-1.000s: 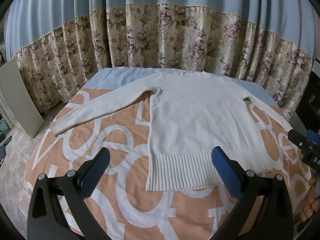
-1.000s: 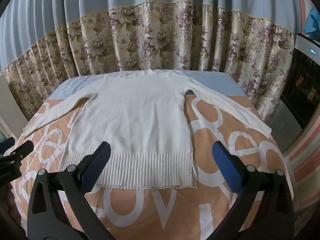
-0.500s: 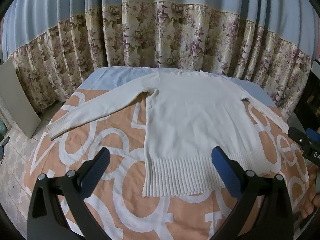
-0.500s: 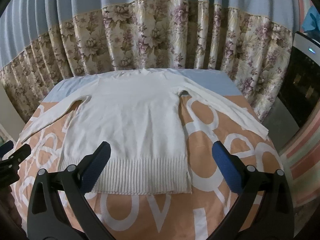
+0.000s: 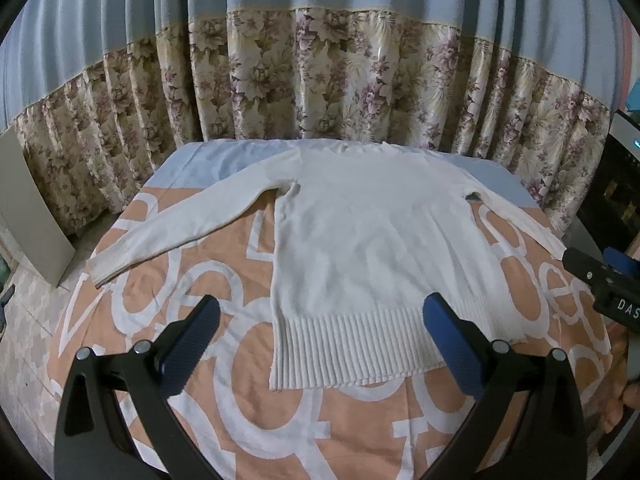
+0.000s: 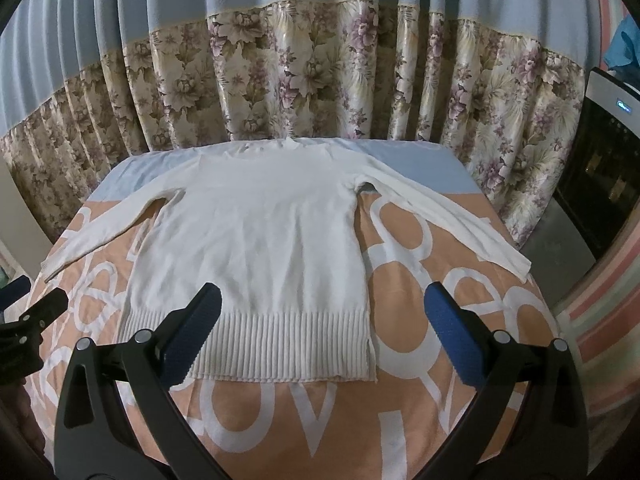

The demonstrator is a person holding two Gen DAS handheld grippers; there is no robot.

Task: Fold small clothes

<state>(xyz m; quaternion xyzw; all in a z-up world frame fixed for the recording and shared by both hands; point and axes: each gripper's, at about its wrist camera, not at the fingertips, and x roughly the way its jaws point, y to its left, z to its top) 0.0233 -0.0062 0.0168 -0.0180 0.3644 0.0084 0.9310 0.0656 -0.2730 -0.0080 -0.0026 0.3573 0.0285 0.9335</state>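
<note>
Curtains (image 5: 320,80) hang across the whole back of the room, plain blue above, flowered below. In front of them stands the bed (image 5: 248,412) with its orange cover and big white letters, a strip of blue sheet showing at the far end. On it a white sweater (image 5: 372,248) lies flat, neck toward the curtains, ribbed hem toward the near edge, both sleeves spread outward.

From the left wrist camera the left sleeve runs out whole to its cuff, while the right sleeve's end disappears behind the right gripper (image 5: 600,280) at the frame edge. The right wrist camera gives the opposite: the right sleeve lies complete (image 6: 440,216), and the left gripper (image 6: 32,320) pokes in low at the left. Only this view shows the dark appliance (image 6: 600,184) by the wall in full; only the left view shows the pale board (image 5: 32,216) leaning on the floor.

Both grippers hover over the near hem, fingers spread wide, gripping nothing.
</note>
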